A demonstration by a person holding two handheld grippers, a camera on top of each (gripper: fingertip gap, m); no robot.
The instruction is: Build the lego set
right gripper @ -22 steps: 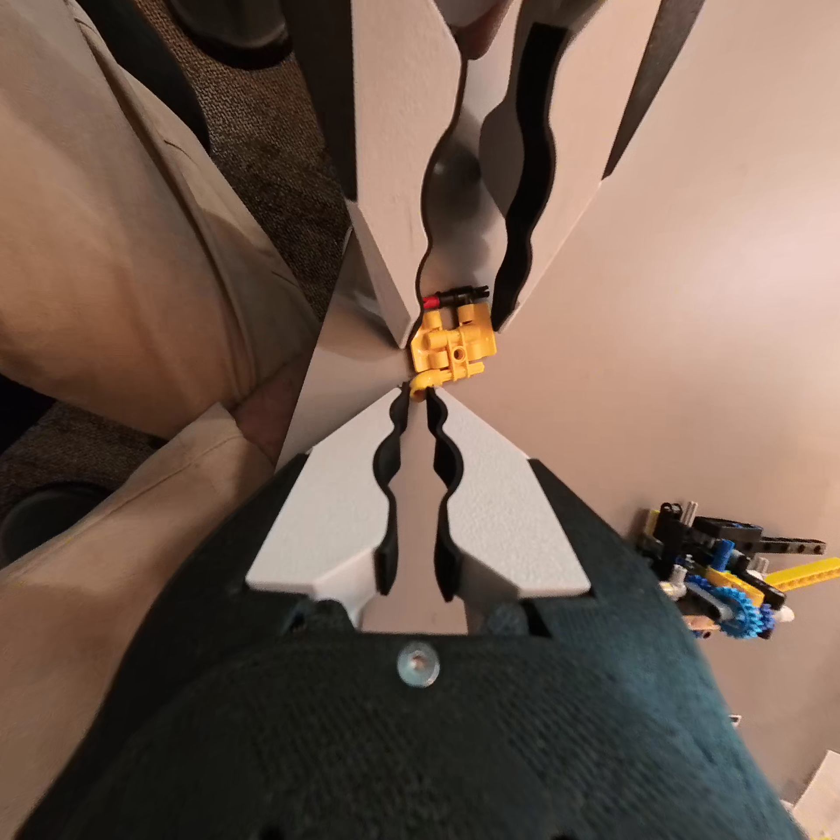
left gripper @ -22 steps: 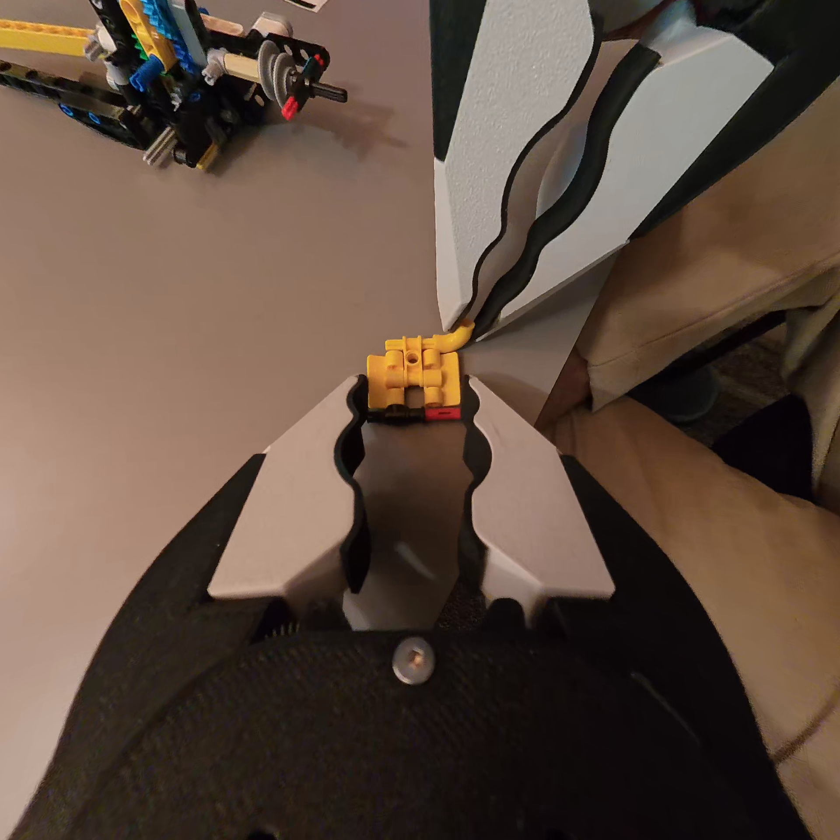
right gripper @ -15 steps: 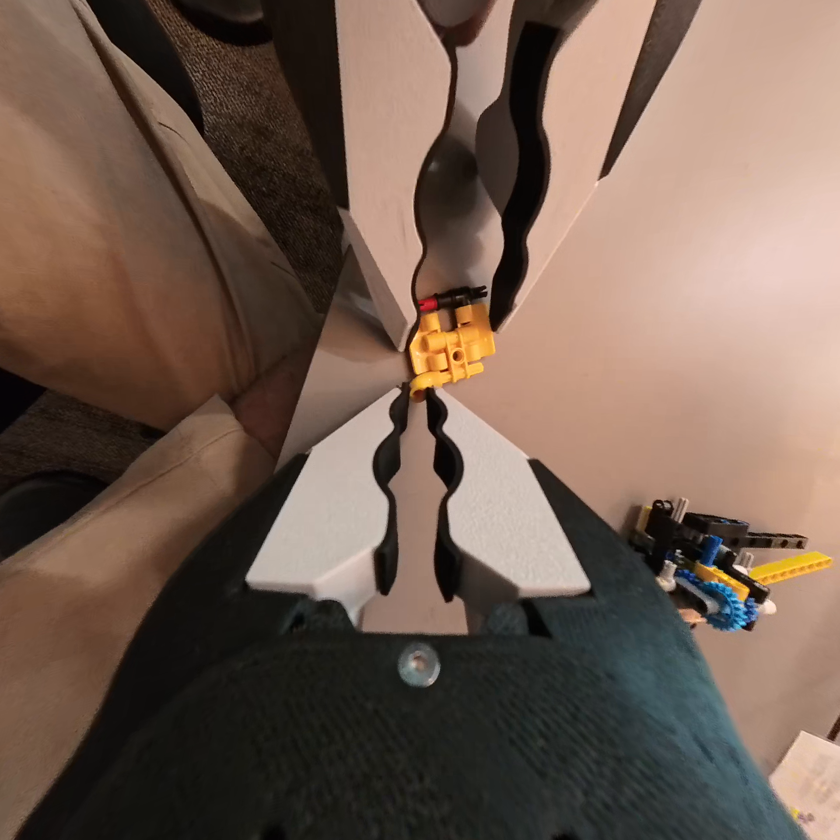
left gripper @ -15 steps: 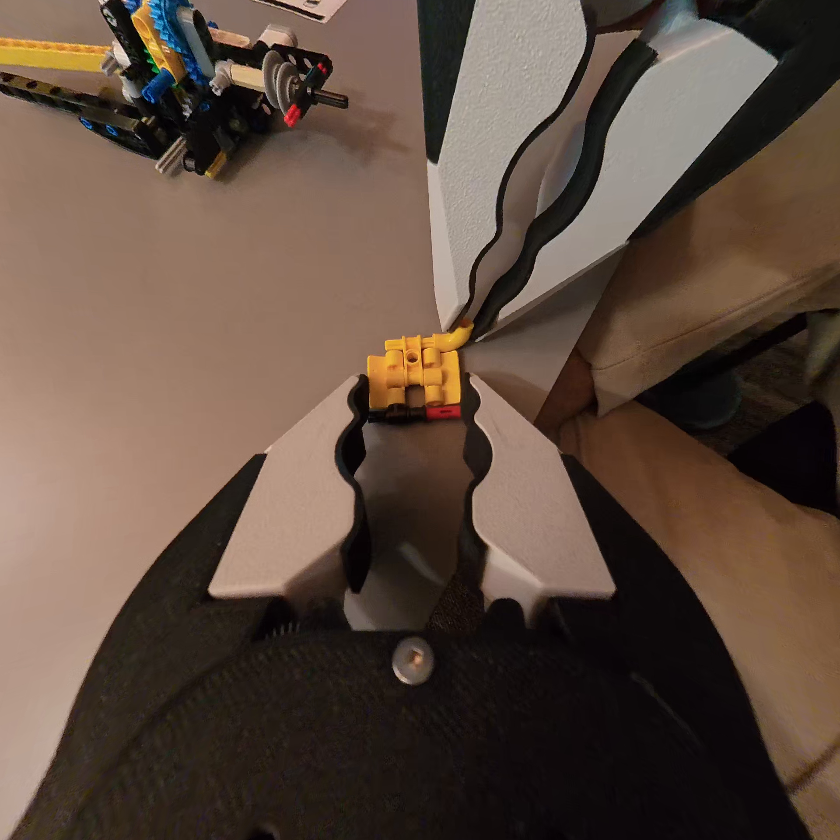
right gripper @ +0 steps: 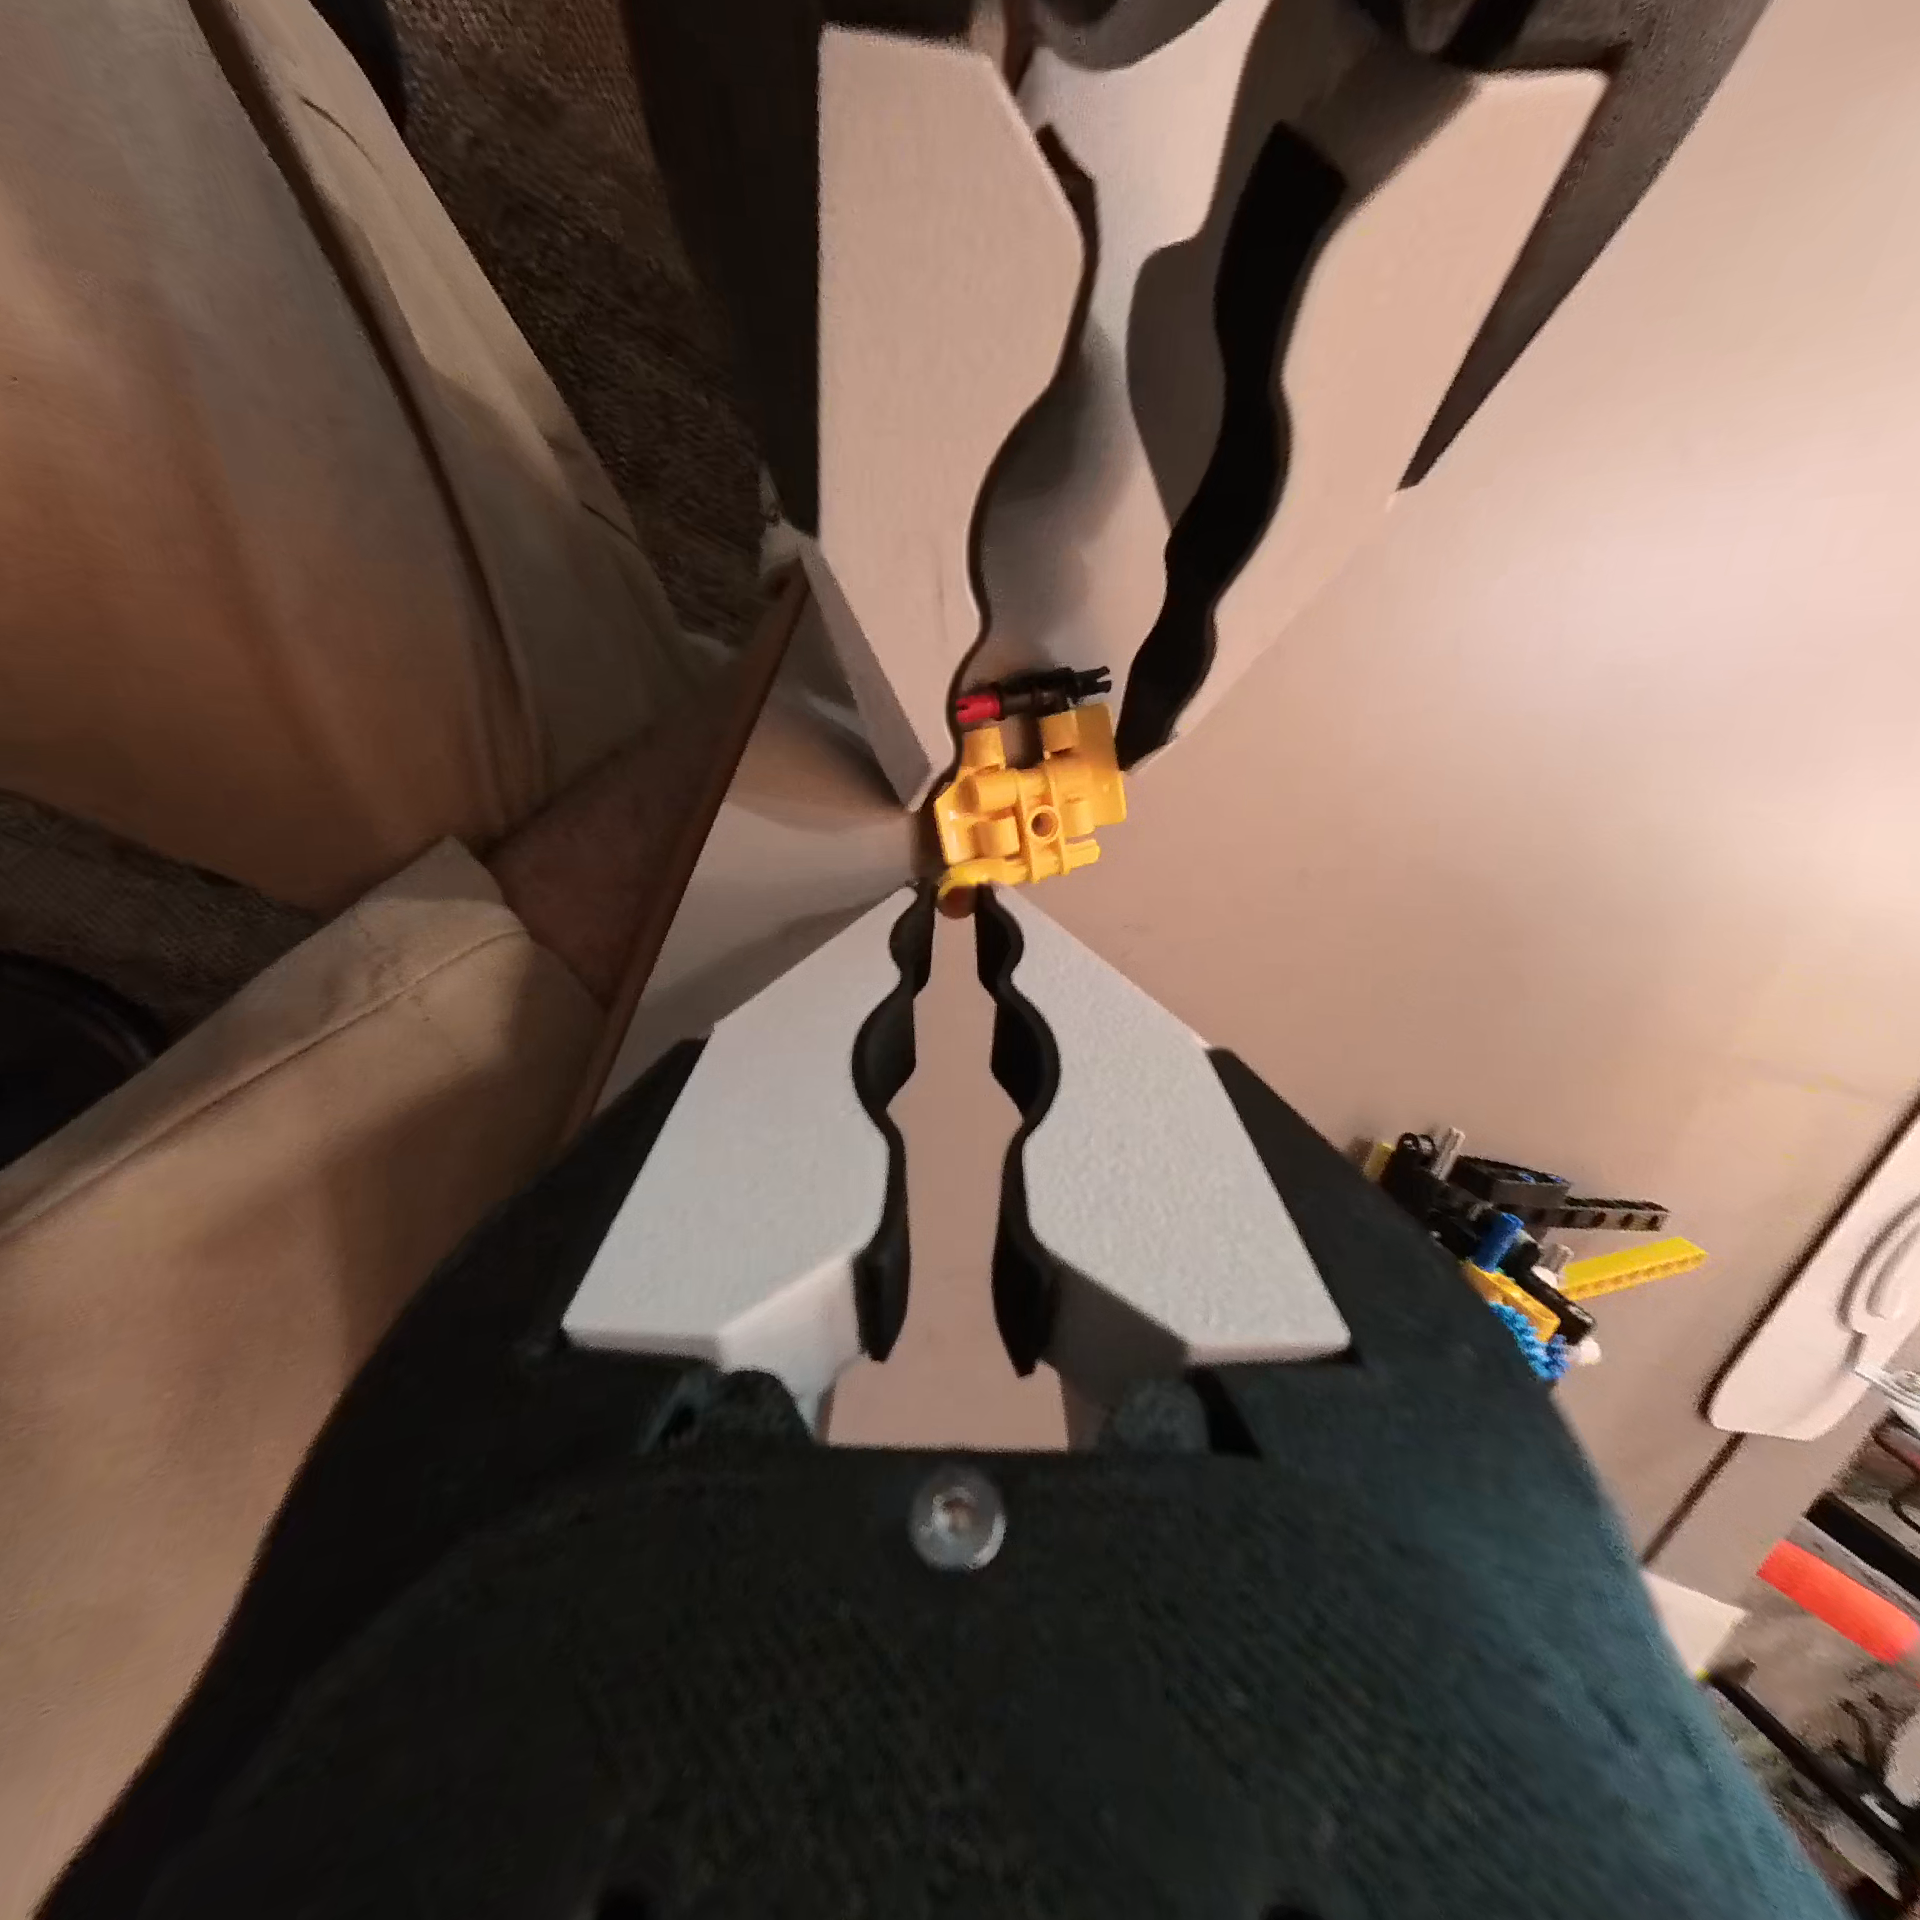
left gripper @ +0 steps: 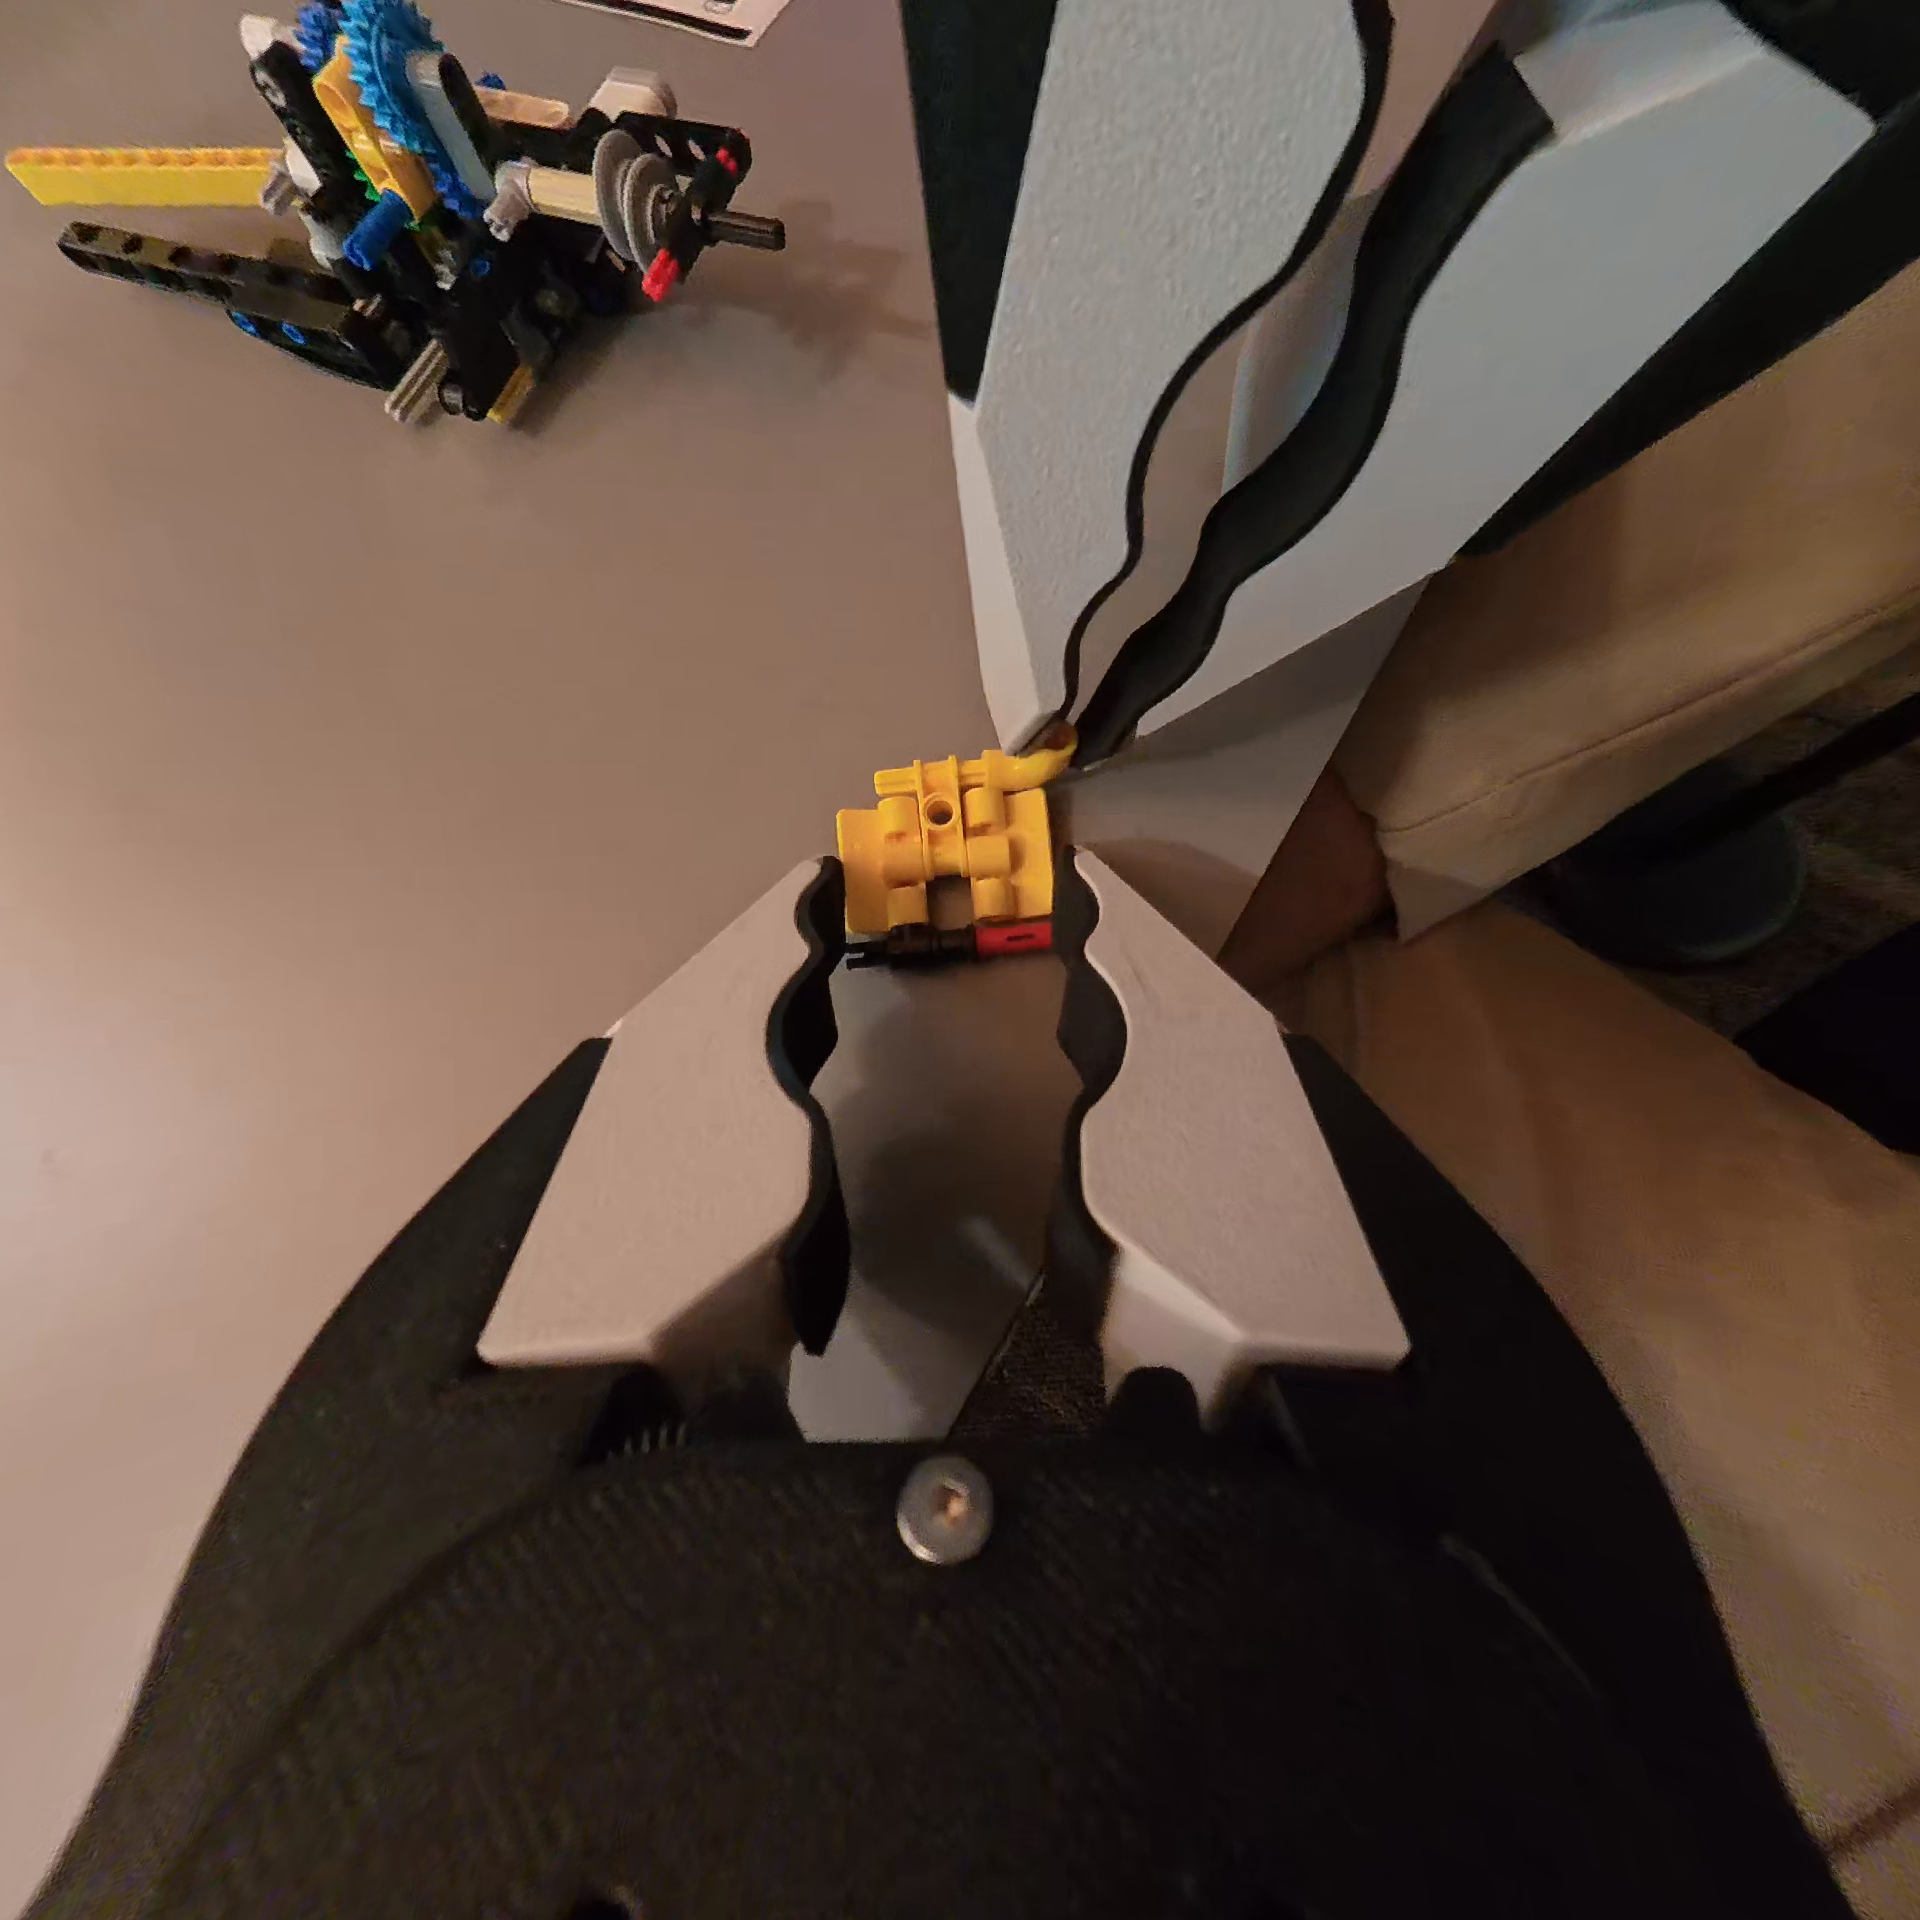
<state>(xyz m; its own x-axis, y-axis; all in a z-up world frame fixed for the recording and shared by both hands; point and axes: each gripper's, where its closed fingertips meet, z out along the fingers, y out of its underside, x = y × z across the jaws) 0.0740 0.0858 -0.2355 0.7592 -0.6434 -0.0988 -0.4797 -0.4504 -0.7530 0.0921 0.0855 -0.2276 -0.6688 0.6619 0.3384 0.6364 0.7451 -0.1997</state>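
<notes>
Above grey table (left gripper: 416,727): left tongs (left gripper: 951,914) pinching yellow assembly (left gripper: 951,847); right tongs (right gripper: 956,899) pinching its curved tip.

A small yellow piece (left gripper: 951,847) of glossy, smooth plastic is catching the light above a matt, smooth tabletop (left gripper: 416,727). On either side of it, hand-held gripper fingers (left gripper: 665,1164) are showing grainy matt plastic with black rubbery pads. Behind these, a woven black cloth cover (left gripper: 831,1714) is carrying a shiny metal screw (left gripper: 943,1509).

Small yellow Technic connector block (left gripper: 951,847), red-and-black pin (left gripper: 956,941) along one edge, held near the table edge, well apart from the half-built model (left gripper: 416,229).
</notes>
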